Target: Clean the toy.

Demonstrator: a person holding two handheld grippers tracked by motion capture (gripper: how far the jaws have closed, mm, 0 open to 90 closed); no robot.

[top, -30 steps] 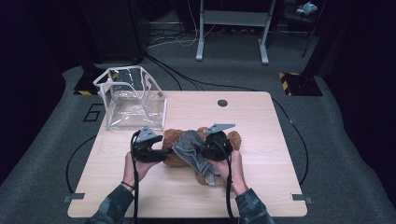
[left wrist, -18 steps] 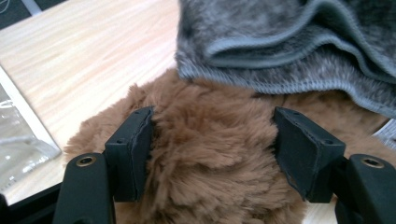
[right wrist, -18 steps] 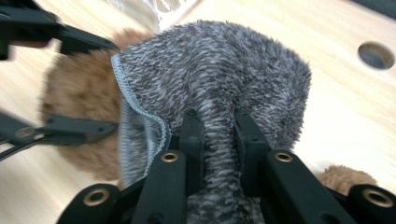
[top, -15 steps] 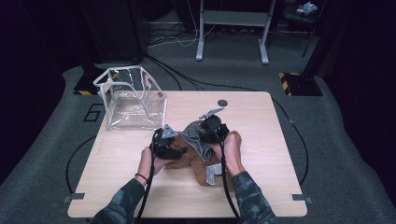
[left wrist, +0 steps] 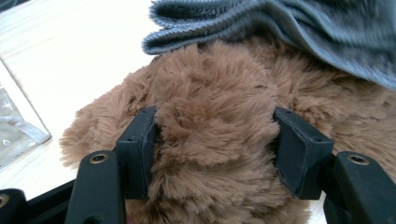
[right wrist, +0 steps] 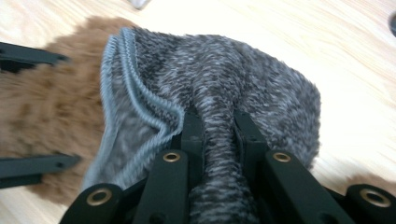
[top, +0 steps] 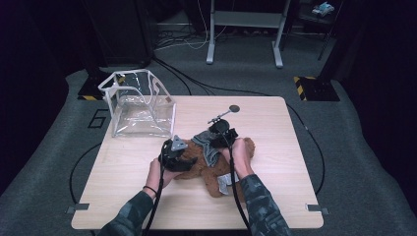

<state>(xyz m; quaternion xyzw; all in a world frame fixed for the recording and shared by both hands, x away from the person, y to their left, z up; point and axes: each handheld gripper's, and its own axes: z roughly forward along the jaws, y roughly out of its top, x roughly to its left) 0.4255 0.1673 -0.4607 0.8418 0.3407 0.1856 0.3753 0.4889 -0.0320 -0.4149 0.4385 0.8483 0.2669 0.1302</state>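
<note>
A person seated at the near edge of a light wooden table works a brown plush teddy bear with a handheld gripper in each hand. The bear lies near the middle of the table, toward the near side, with a grey knitted garment draped over it and a small grey tag at its near end; whether anything is printed on the tag cannot be told. The only writing that can be read is a large "6" marked on the grey floor to the left of the table. The left gripper has just been closing and now clasps a thick tuft of the bear's brown fur, its black jaws standing part-way apart and pressing in on both sides. The right gripper pinches a fold of the knitted garment, its jaws nearly together on the cloth. The high view adds what the close-ups leave out: a clear plastic box with white edging standing on the far left part of the table, well apart from the bear, a dark round grommet set in the far part of the tabletop, and black cables trailing across the floor. The right gripper view, in turn, shows the garment's ribbed edge and speckled weave, and the left gripper view the bear's fur strand by strand.
</note>
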